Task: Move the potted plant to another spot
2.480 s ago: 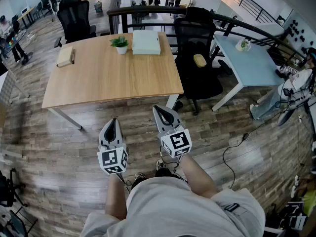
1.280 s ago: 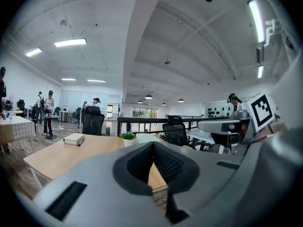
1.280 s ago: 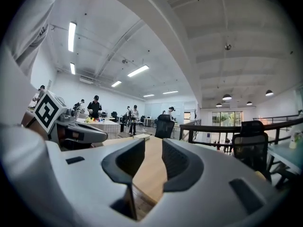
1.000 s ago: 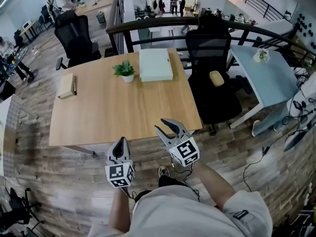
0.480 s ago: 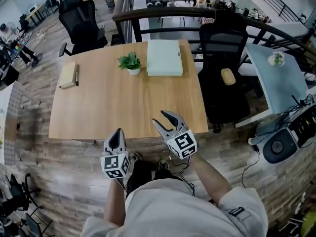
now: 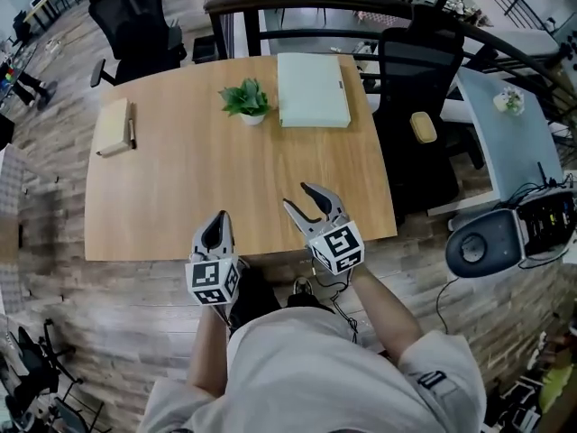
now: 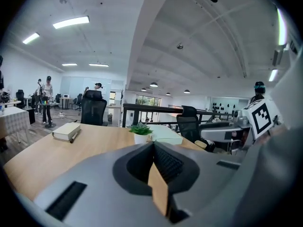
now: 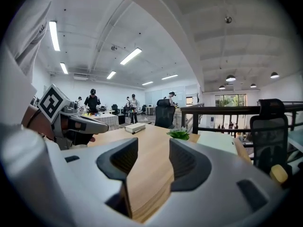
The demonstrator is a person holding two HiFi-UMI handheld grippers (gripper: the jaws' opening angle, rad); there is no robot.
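Right claw [image 6: 297, 196] opening, empty — near-level over table [image 6: 198, 170].

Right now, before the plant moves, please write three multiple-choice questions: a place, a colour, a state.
1. Where on the wooden table does the potted plant stand?
A. near edge
B. far side, just left of the pale flat box
C. left corner
2. What colour is its pot?
A. white
B. red
C. black
3. How do the left gripper's jaws stand?
A. wide apart
B. shut on the plant
C. together, nothing between
Answers: 1 B: it stands beside the box. 2 A: the pot looks white. 3 C: its own view shows them closed.
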